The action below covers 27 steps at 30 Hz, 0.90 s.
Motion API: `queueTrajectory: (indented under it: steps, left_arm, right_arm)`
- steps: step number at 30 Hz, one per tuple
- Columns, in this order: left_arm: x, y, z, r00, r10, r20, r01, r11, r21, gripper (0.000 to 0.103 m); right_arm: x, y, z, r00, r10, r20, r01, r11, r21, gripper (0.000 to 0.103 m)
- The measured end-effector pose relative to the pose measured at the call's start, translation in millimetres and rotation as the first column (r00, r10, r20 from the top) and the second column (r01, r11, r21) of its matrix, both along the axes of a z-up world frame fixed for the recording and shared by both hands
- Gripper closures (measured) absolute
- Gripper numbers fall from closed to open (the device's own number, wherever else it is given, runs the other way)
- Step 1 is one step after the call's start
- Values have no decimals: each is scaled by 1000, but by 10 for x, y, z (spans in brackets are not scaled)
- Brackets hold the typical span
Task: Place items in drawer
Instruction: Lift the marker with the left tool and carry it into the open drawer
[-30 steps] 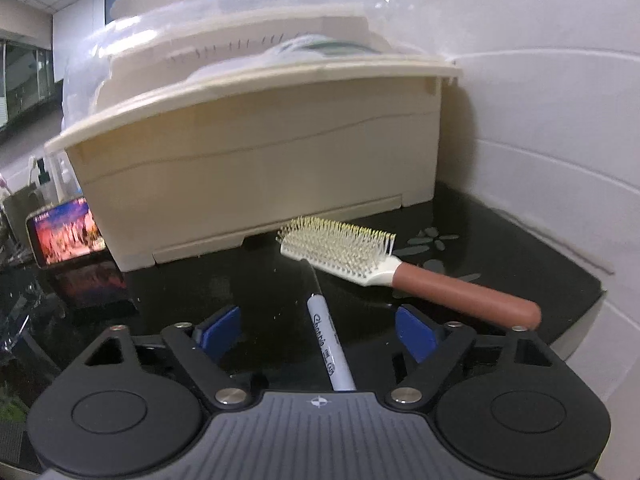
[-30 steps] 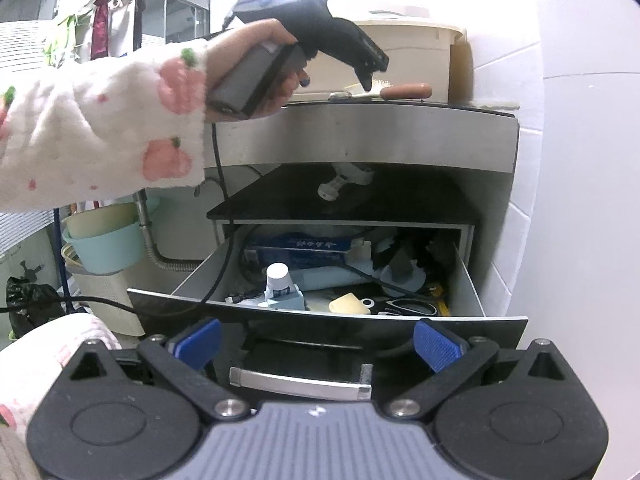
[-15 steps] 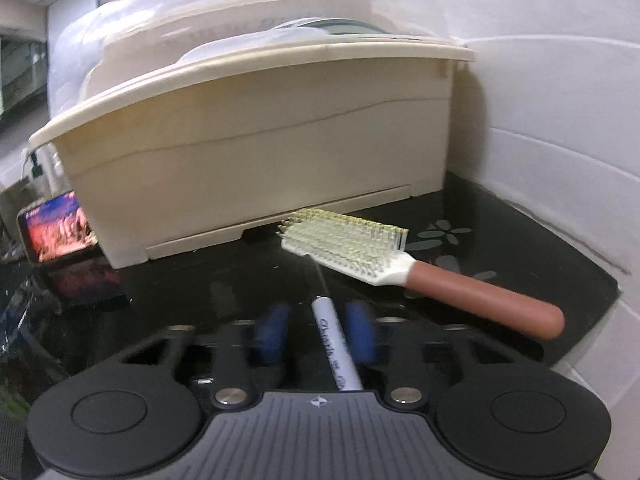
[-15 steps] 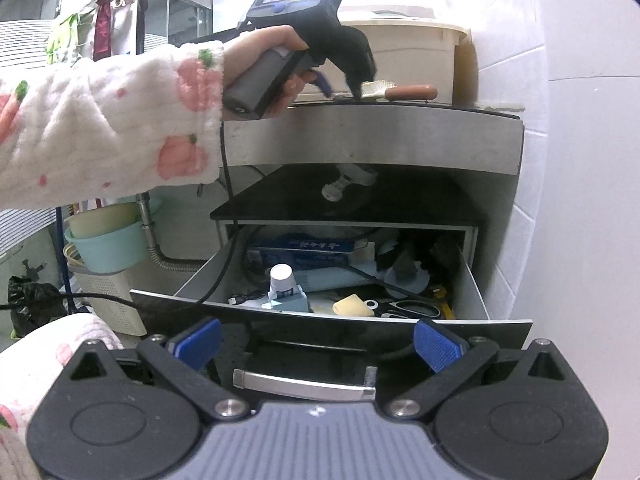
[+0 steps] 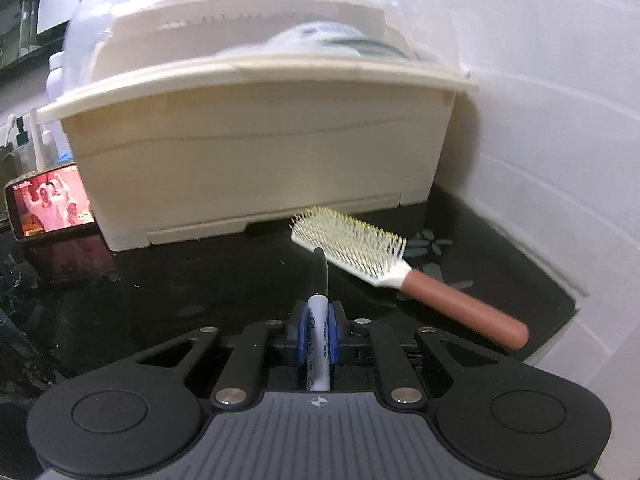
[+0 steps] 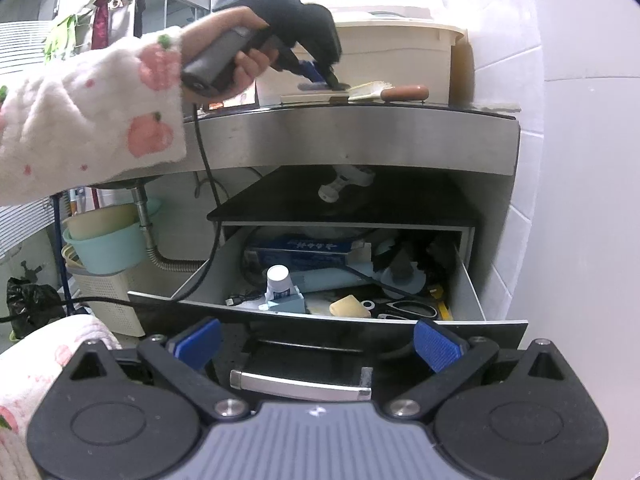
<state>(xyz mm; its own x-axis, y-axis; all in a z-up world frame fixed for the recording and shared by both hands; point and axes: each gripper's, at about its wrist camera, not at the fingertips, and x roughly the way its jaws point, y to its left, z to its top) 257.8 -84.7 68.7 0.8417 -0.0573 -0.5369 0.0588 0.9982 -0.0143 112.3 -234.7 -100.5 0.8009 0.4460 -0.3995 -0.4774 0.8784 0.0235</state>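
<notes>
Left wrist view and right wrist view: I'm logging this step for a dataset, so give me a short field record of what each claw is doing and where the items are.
left claw: shut on the marker, above the black countertop
right claw: open, empty, in front of the drawer
drawer: pulled open, already cluttered
hairbrush: lying on the countertop, bristles up, just right of the marker tip
behind hairbrush: cream bin
phone: screen lit, left of the bin

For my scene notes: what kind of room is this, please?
Probably a home kitchen or utility corner. A covered dish rack stands on a black counter against white wall tiles, plastic basins sit beside a drain hose, and an open drawer holds household odds and ends.
</notes>
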Motion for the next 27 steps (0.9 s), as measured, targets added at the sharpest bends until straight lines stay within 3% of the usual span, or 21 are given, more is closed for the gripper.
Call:
queueTrajectory:
  steps: [9, 14, 27]
  left_arm:
    - [-333, 236, 215, 999, -42, -1, 42, 997, -62, 92]
    - [-662, 243, 203, 994, -111, -10, 110, 992, -62, 92]
    - [-1387, 170, -167, 949, -304, -86, 308, 951, 38, 92]
  right_arm:
    - [10, 67, 40, 1000, 16, 6, -16, 1000, -10, 0]
    - [9, 92, 60, 1000, 19, 6, -19, 1000, -18, 0]
    - [-87, 205, 146, 998, 53, 19, -52, 997, -51, 0]
